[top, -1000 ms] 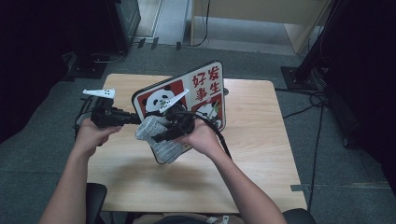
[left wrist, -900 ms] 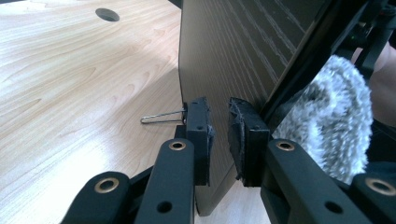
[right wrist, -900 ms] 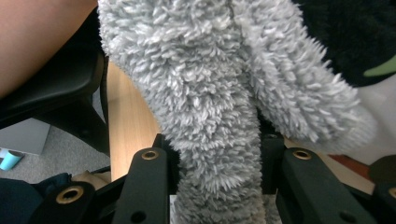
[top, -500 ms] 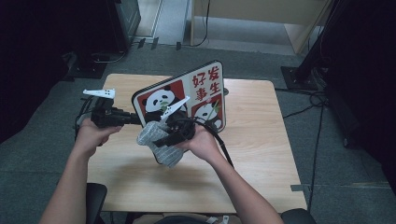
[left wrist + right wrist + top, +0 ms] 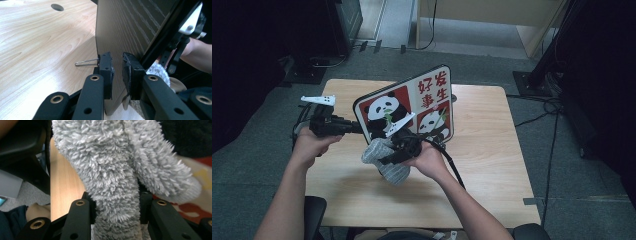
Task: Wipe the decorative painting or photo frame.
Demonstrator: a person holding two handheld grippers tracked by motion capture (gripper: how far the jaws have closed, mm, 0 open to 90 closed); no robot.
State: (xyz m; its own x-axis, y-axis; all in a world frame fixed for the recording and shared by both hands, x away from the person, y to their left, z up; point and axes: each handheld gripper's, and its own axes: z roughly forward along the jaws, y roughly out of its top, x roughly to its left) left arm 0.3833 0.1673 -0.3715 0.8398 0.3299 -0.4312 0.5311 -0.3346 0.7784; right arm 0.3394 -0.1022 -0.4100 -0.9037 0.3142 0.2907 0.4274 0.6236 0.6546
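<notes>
On the left of the high view, the left claw (image 5: 343,125) is clamped on the left edge of the panda board (image 5: 409,107), holding it tilted up on its lower edge over the wooden desk (image 5: 492,150). In the left gripper view the two black pads pinch the board's dark back panel (image 5: 125,32) near its bottom corner, and a thin wire loop (image 5: 86,62) sticks out beside one pad, likely part of a stand or hanger, though I cannot tell for sure. Moving to the middle, the right claw (image 5: 398,150) grips a grey fluffy cloth (image 5: 388,161), and the right gripper view shows the jaws squeezing a waist of the pile (image 5: 117,192) with the rest bulging out above. The cloth sits just below the board's printed face, at its lower left corner, touching or nearly touching it. My reading is that the job is wiping the board: both grasps are made and the board is steadied, so the setup is done. Most of the printed face, with the pandas and red characters toward the right, appears yet to be covered, and the board and cloth must finally be put down.
</notes>
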